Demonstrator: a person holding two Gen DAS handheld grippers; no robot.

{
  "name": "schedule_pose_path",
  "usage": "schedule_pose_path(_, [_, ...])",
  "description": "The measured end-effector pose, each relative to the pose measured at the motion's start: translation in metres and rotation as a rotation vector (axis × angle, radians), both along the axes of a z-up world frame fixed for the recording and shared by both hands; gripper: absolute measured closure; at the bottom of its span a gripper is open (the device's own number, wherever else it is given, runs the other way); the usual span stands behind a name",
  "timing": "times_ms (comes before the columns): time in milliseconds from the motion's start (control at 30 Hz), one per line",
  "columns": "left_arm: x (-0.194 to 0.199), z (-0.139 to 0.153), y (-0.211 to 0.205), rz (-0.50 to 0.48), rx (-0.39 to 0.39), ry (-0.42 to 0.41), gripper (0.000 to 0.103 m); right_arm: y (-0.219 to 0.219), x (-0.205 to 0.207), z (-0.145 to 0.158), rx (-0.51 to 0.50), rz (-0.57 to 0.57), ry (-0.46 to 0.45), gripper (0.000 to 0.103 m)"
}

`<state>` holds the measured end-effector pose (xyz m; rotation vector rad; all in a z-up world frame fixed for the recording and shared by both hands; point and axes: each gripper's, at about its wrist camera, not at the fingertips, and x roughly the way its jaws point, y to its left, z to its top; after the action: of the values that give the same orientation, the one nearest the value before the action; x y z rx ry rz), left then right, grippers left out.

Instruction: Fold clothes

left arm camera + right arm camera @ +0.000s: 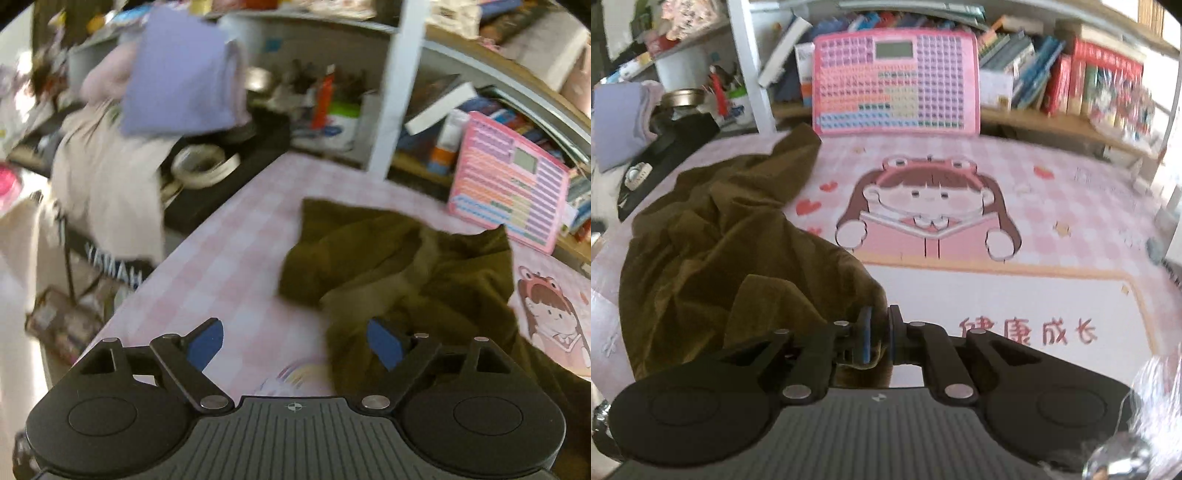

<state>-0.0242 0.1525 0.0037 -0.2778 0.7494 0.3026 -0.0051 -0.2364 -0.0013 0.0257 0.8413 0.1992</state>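
Nearest us, our right gripper (878, 338) has its fingers clamped on an edge of the olive-brown garment (713, 236), which lies crumpled on the pink table (1034, 206). Our left gripper (295, 345) hovers beside it, fingers apart.

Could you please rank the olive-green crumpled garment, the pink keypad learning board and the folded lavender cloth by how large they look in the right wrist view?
1. Olive-green crumpled garment, though it lies nearest the camera, which inflates it.
2. Pink keypad learning board.
3. Folded lavender cloth, partly cut off at the frame edge, so its true extent is unsure.
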Motion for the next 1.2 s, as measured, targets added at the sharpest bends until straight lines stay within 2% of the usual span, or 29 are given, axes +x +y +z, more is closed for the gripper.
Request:
schedule_pose_path(100, [0.006, -0.005, -0.001, -0.020, -0.030, -0.014, 0.015, -0.004, 0.006, -0.004, 0.026, -0.023, 0.037, 0.094])
schedule_pose_path(267, [0.034, -0.010, -0.016, -0.138, -0.019, -0.009, 0.015, -0.005, -0.002, 0.000, -0.005, -0.050, 0.019, 0.094])
schedule_pose_path(467, [0.081, -0.036, -0.011, -0.098, -0.135, 0.086, 0.016, -0.023, -0.010, 0.006, -0.024, -0.156, -0.017, 0.096])
schedule_pose_path(600, [0.080, -0.043, -0.005, -0.077, -0.217, 0.082, 0.018, -0.027, -0.018, 0.011, -0.063, -0.167, -0.033, 0.096])
schedule_pose_path(633, [0.080, -0.045, -0.004, -0.072, -0.238, 0.081, 0.021, -0.026, -0.021, 0.013, -0.068, -0.152, -0.035, 0.094])
schedule_pose_path(700, [0.079, -0.048, 0.000, -0.062, -0.279, 0.079, 0.047, -0.023, -0.028, 0.016, -0.064, -0.120, -0.035, 0.075])
schedule_pose_path(733, [0.079, -0.050, 0.001, -0.058, -0.301, 0.078, 0.057, -0.019, -0.033, 0.017, -0.057, -0.100, -0.034, 0.056])
schedule_pose_path(767, [0.079, -0.051, 0.003, -0.060, -0.334, 0.074, 0.070, -0.015, -0.037, 0.018, -0.046, -0.076, -0.032, 0.048])
schedule_pose_path(800, [0.079, -0.051, 0.004, -0.059, -0.362, 0.065, 0.081, -0.010, -0.041, 0.020, -0.035, -0.052, -0.030, 0.048])
schedule_pose_path(900, [0.071, -0.039, 0.004, -0.071, -0.381, -0.002, 0.087, 0.006, -0.049, 0.025, 0.005, 0.003, -0.025, 0.043])
schedule_pose_path(1033, [0.052, -0.002, 0.001, -0.126, -0.378, -0.159, 0.089, 0.038, -0.050, 0.034, 0.027, 0.110, -0.019, 0.031])
schedule_pose_path(1100, [0.045, 0.014, 0.003, -0.142, -0.376, -0.217, 0.089, 0.056, -0.049, 0.034, 0.004, 0.161, -0.008, 0.030])
schedule_pose_path(1133, [0.041, 0.021, 0.005, -0.144, -0.376, -0.240, 0.089, 0.062, -0.048, 0.029, -0.041, 0.153, 0.002, 0.034])
schedule_pose_path(1200, [0.035, 0.031, 0.010, -0.136, -0.375, -0.273, 0.089, 0.067, -0.045, 0.017, -0.126, 0.101, 0.015, 0.050])
